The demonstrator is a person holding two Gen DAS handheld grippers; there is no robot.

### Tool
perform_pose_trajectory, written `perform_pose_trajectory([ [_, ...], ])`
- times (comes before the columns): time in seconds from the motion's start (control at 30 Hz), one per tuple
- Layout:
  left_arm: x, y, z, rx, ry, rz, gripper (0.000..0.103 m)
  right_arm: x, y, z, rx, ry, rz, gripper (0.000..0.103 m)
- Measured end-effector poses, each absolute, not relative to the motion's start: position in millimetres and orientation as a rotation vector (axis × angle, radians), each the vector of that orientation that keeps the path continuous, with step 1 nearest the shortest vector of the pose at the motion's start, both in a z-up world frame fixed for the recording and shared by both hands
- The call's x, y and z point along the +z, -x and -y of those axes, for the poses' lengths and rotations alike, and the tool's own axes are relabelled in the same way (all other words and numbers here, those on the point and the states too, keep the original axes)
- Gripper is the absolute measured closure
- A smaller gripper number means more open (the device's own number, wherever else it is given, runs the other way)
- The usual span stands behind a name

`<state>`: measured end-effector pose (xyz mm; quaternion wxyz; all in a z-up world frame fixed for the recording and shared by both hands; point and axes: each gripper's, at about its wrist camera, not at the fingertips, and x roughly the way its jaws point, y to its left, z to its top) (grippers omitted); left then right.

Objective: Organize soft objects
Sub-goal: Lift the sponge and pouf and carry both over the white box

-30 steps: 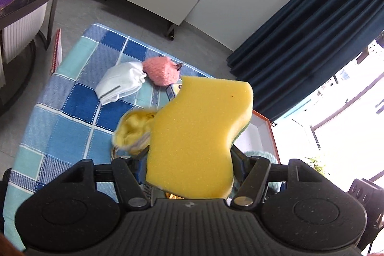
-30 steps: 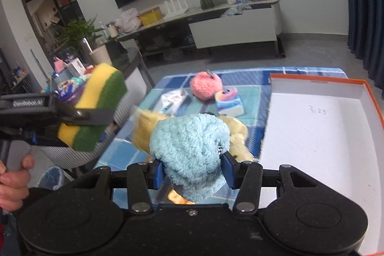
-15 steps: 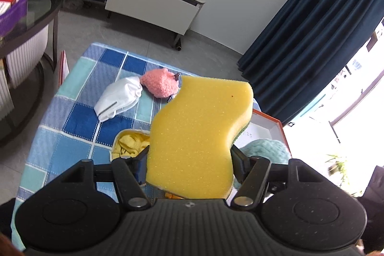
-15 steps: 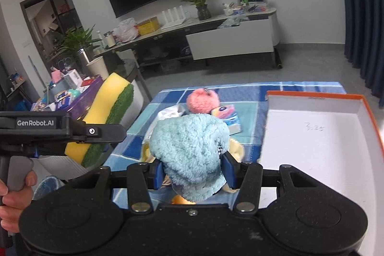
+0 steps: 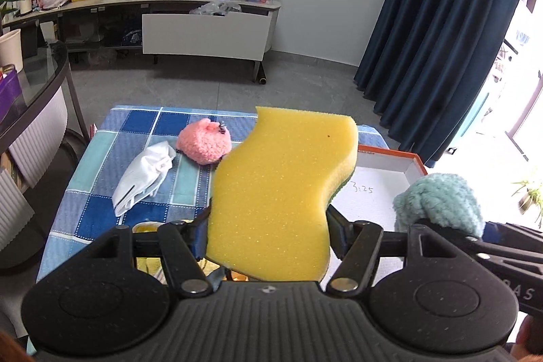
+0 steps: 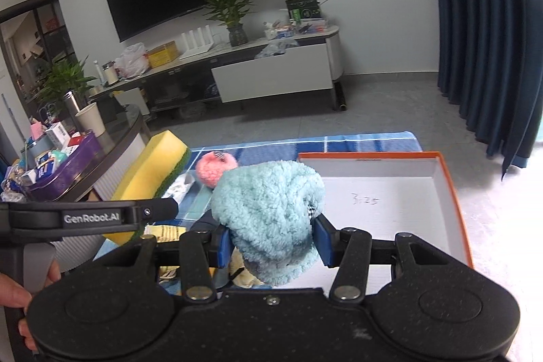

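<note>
My left gripper point(image 5: 268, 226) is shut on a yellow sponge with a green scrub side point(image 5: 281, 192), held above the table; it also shows in the right wrist view point(image 6: 149, 178). My right gripper point(image 6: 269, 240) is shut on a fluffy light-blue plush point(image 6: 268, 212), held just left of the white box with orange rim point(image 6: 454, 192); the plush shows in the left wrist view point(image 5: 441, 202). The box point(image 5: 390, 155) looks empty with "3.25" written inside. A pink plush point(image 5: 203, 141) and a white cloth point(image 5: 142, 178) lie on the blue checked tablecloth point(image 5: 101, 158).
A yellow soft item point(image 6: 166, 231) lies under the grippers, mostly hidden. A glass table point(image 6: 112, 155) with a purple basket point(image 6: 68, 165) stands left. A TV cabinet point(image 5: 203, 33) is at the back and blue curtains point(image 5: 441, 39) hang at the right.
Both grippers have lifted and tilted up, keeping their loads. The left gripper swung right toward the box, so the blue plush and right gripper now show beside it.
</note>
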<state>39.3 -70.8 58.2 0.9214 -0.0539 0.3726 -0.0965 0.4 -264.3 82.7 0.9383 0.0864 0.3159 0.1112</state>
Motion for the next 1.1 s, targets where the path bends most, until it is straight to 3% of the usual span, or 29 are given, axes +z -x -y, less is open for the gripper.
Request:
perform_pose_trajectory([
  [1.1, 45, -63, 149, -0.286, 0.056, -0.809, 0.036, 74, -10, 332, 0.077, -0.205, -0.659, 0.044],
])
